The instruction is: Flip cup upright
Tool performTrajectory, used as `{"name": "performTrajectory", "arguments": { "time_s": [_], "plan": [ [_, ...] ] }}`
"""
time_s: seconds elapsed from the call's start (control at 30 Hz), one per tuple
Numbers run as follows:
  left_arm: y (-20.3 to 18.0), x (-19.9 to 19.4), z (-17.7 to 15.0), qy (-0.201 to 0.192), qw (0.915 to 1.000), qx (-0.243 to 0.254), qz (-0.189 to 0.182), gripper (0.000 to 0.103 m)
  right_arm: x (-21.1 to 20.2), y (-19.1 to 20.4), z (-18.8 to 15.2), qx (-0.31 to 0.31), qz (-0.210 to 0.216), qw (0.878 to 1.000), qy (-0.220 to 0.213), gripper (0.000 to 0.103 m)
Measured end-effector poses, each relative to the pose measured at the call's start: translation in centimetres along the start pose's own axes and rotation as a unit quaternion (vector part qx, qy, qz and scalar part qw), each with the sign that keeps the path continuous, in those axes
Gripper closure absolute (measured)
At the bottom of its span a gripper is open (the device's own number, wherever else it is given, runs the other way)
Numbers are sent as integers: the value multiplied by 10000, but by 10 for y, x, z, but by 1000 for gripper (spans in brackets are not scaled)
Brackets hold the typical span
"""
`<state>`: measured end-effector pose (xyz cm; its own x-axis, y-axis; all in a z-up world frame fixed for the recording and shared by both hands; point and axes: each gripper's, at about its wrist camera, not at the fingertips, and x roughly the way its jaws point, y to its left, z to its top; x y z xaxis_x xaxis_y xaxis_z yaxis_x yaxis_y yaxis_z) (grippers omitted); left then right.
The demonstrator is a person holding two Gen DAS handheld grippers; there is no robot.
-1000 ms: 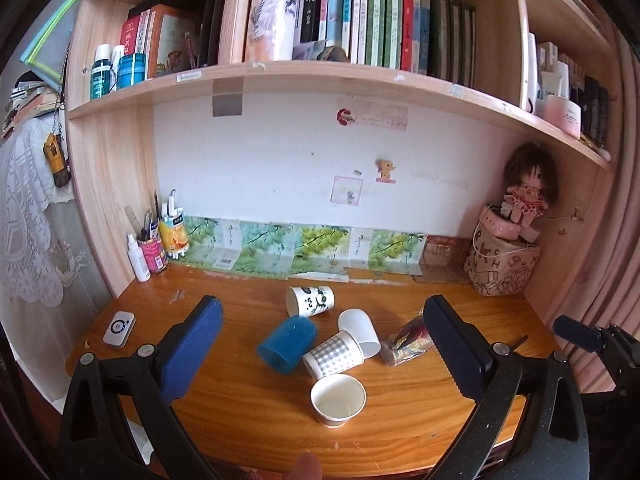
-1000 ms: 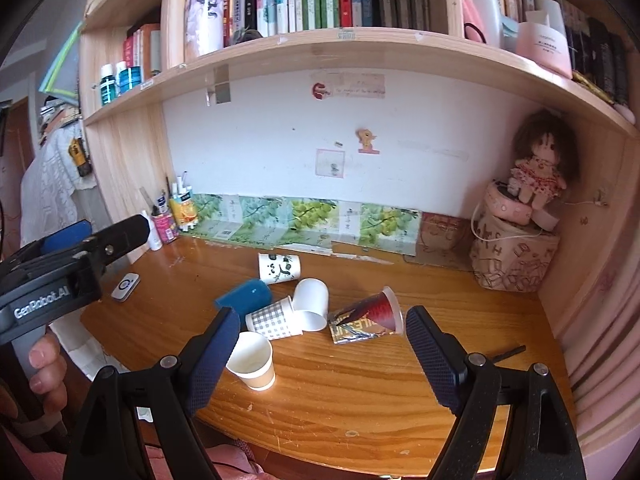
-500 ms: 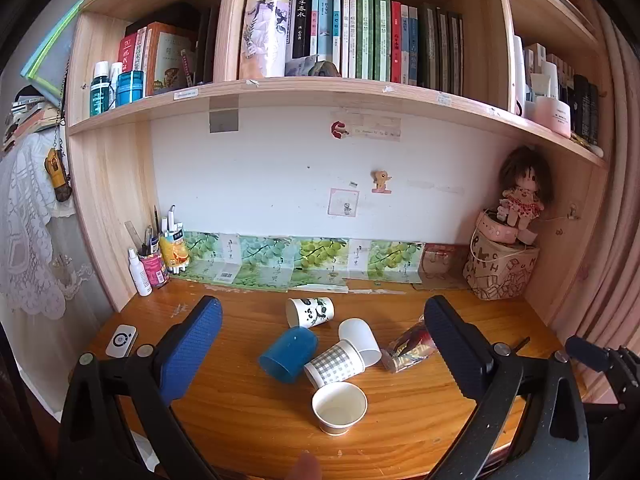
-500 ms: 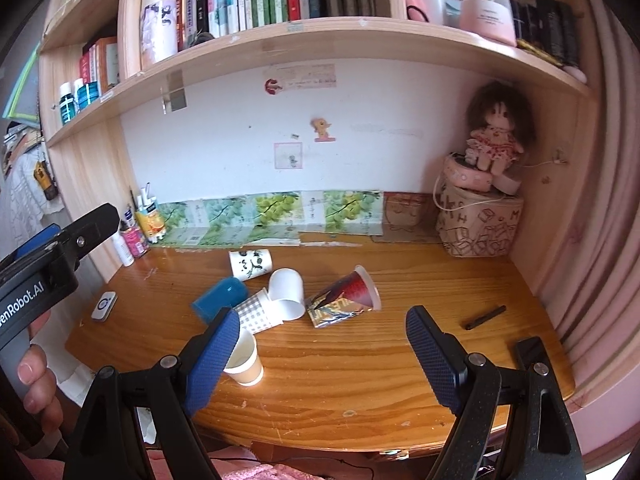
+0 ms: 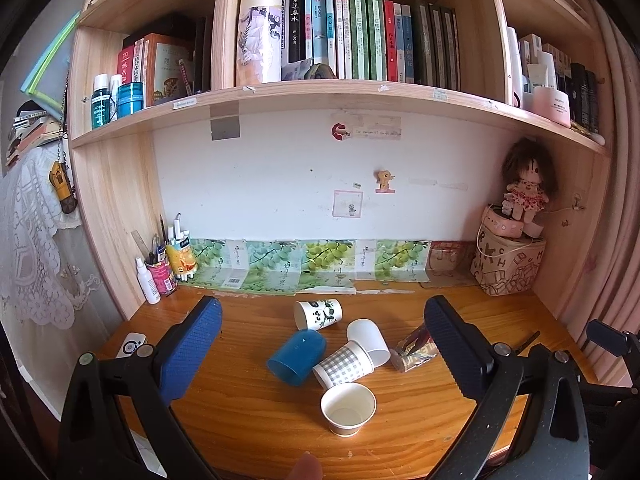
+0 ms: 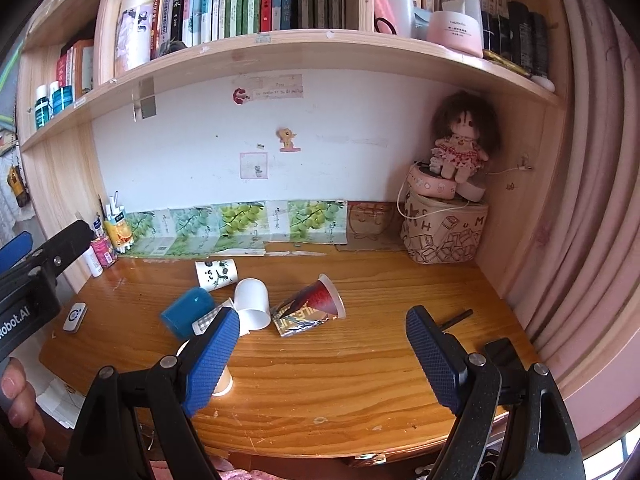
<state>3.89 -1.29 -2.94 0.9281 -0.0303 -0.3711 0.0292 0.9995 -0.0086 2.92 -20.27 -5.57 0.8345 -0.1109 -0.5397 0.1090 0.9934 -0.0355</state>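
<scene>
Both the left gripper (image 5: 320, 340) and right gripper (image 6: 320, 344) are held wide apart and empty above the near desk edge (image 6: 360, 432), presumably so the tipped cups (image 5: 296, 356) mid-desk can be approached.

Cluster of cups mid-desk. Blue plastic cup (image 5: 298, 356) on side, mouth toward 7 o'clock. Grey-checked paper cup (image 5: 345, 365) on side, touching it at 3 o'clock. Plain white paper cup (image 5: 369, 340) tipped over, just behind. Panda-print paper cup (image 5: 319, 313) on side at 12 o'clock. Red foil-wrapped cup (image 6: 310, 310) on side, 3 o'clock. White paper cup with tan base (image 5: 348, 408) upright at 6 o'clock.
</scene>
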Motion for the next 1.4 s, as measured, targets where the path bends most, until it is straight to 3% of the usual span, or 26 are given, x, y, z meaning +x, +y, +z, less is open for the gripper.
{"name": "performTrajectory", "arguments": {
  "time_s": [0.03,0.07,0.1,1.4],
  "plan": [
    [0,0,0,-2,10000,1,-4,2,0,1,0,-22,18,10000,12,16],
    [0,0,0,4,10000,4,1,2,1,2,0,-56,33,10000,18,1],
    [0,0,0,4,10000,4,6,2,1,3,0,-86,94,9999,16,0],
    [-22,16,8,-109,9990,428,46,0,5,-9,14,184,441,9978,-468,0]
  ]
}}
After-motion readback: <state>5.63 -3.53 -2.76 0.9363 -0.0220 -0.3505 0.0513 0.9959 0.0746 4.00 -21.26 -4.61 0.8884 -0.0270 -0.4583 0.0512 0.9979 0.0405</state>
